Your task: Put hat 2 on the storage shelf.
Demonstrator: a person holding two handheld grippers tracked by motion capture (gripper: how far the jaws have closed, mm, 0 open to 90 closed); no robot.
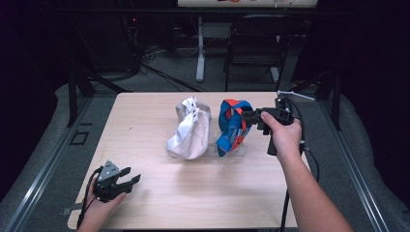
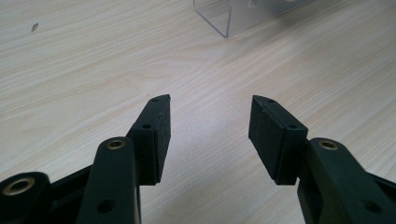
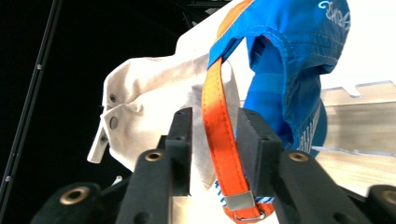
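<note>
A blue cap (image 1: 231,126) with an orange strap (image 3: 223,140) stands on a clear stand (image 1: 208,152) at the middle of the table. A white cap (image 1: 191,130) sits just left of it. My right gripper (image 1: 243,117) reaches in from the right at the blue cap's top. In the right gripper view the strap hangs between the parted jaws of that gripper (image 3: 215,126), with a gap at the left pad, so they do not clamp it. The blue cap (image 3: 285,56) rises beyond, and the white cap (image 3: 154,93) is behind. My left gripper (image 1: 133,175) rests low at the front left, open (image 2: 210,116) over bare wood.
The wooden table (image 1: 193,198) has free surface in front of the caps and to their left. A corner of the clear stand (image 2: 219,18) lies ahead of the left gripper. A black chair (image 1: 256,43) and a white desk leg (image 1: 200,53) stand beyond the far edge.
</note>
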